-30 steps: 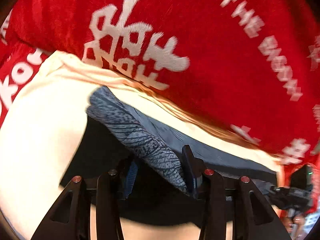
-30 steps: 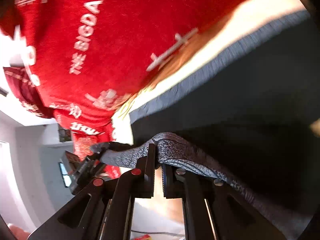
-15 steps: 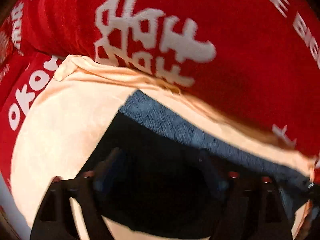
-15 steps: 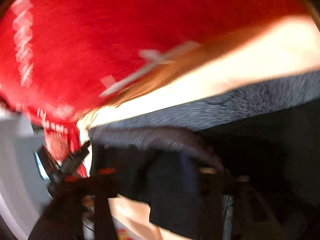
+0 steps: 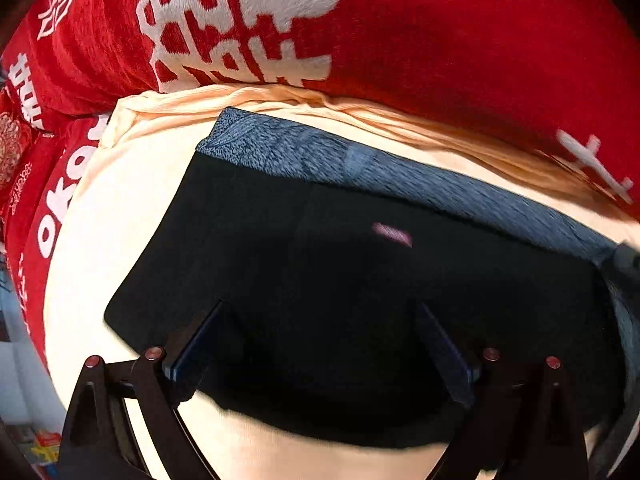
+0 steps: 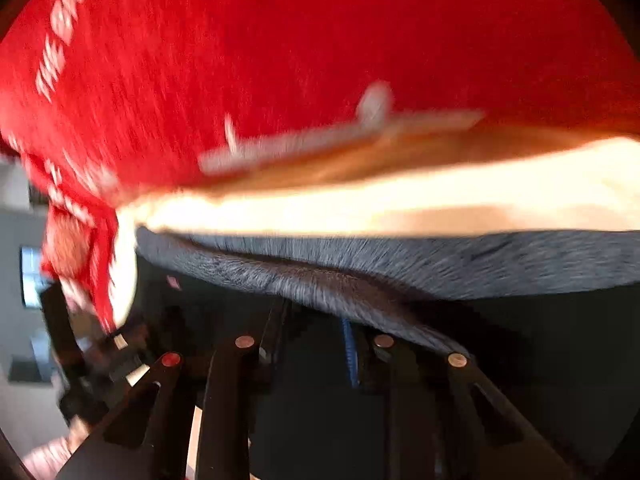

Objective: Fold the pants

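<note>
Black pants (image 5: 360, 280) with a blue-grey waistband (image 5: 360, 164) lie flat on a cream cloth (image 5: 112, 220). A small pink tag (image 5: 392, 234) shows on the black fabric. My left gripper (image 5: 320, 336) is open and empty just above the pants, its fingers (image 5: 192, 348) spread wide. In the blurred right wrist view the waistband (image 6: 360, 276) lies in front of my right gripper (image 6: 316, 320), whose jaws stand apart with nothing between them.
A red blanket with white lettering (image 5: 360, 40) is bunched behind the cream cloth and fills the top of the right wrist view (image 6: 280, 60). A grey room with a dark device (image 6: 60, 320) shows at the left edge.
Both grippers have let go of the waistband and opened. The pants now lie flat on the cream cloth. The left gripper has drawn back from the waistband.
</note>
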